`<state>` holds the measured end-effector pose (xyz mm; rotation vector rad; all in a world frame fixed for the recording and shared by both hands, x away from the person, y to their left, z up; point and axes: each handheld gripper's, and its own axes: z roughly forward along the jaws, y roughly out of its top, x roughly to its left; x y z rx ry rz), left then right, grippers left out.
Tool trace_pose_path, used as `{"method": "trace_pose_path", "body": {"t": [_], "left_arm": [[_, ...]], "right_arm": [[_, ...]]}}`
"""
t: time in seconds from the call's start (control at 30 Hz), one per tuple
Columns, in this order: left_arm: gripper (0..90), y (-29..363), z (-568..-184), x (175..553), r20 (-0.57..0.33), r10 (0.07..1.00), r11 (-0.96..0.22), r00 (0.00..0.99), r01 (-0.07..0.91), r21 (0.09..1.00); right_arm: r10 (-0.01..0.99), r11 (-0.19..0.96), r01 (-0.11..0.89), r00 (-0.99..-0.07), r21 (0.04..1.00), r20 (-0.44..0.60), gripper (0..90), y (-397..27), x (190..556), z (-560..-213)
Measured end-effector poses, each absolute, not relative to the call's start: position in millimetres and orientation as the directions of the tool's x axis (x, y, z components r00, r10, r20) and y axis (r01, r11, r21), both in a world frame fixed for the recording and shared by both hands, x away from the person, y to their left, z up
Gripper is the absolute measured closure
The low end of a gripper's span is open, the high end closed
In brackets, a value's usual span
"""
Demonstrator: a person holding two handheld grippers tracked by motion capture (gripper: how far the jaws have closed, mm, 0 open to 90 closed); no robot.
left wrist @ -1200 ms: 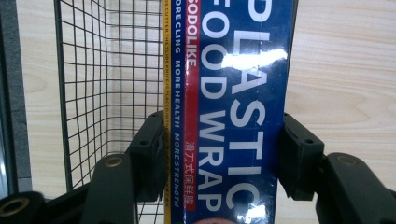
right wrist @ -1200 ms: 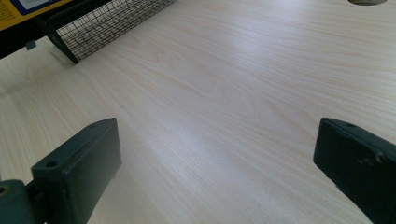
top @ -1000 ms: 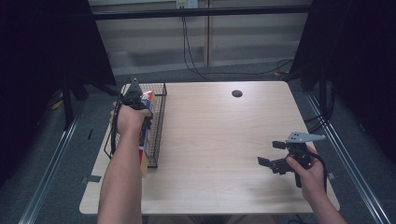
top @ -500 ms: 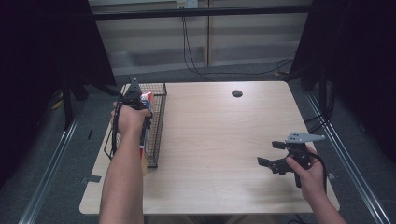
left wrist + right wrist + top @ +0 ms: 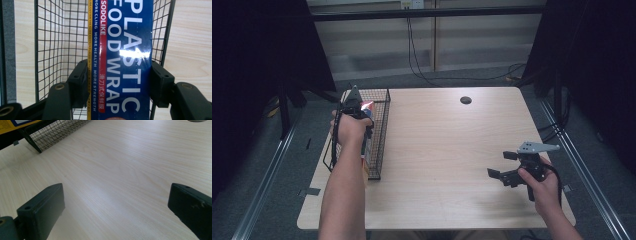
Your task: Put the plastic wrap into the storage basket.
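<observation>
A long blue box of plastic food wrap (image 5: 125, 50) with a red and yellow edge stands between the jaws of my left gripper (image 5: 120, 72), whose pads press on both its sides. In the high view that left gripper (image 5: 356, 107) is held over the black wire basket (image 5: 382, 127) at the table's left edge, and the box (image 5: 367, 150) reaches down inside it. The basket's mesh (image 5: 57, 37) is behind the box. My right gripper (image 5: 499, 164) hovers low near the table's front right, open with nothing between its jaws; in its own view the right gripper (image 5: 117, 202) frames bare wood.
The light wooden table (image 5: 452, 150) has a round cable hole (image 5: 466, 100) at the back centre. The right gripper view shows the basket's end (image 5: 57, 132) far off, with a yellow corner of the box (image 5: 15, 123). Dark curtains flank the table.
</observation>
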<state>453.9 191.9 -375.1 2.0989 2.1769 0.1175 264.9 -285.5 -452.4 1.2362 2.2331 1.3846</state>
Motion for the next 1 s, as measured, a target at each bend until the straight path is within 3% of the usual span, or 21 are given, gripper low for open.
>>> {"method": "trace_pose_path", "body": {"t": [1.0], "left_arm": [[42.2, 198, -388, 455, -0.031, 0.999, 0.027, -0.023, 0.992, 0.125]], "right_arm": [[0.758, 0.193, 0.535, -0.614, 0.823, 0.221, 0.7, -285, 265, -453]]}}
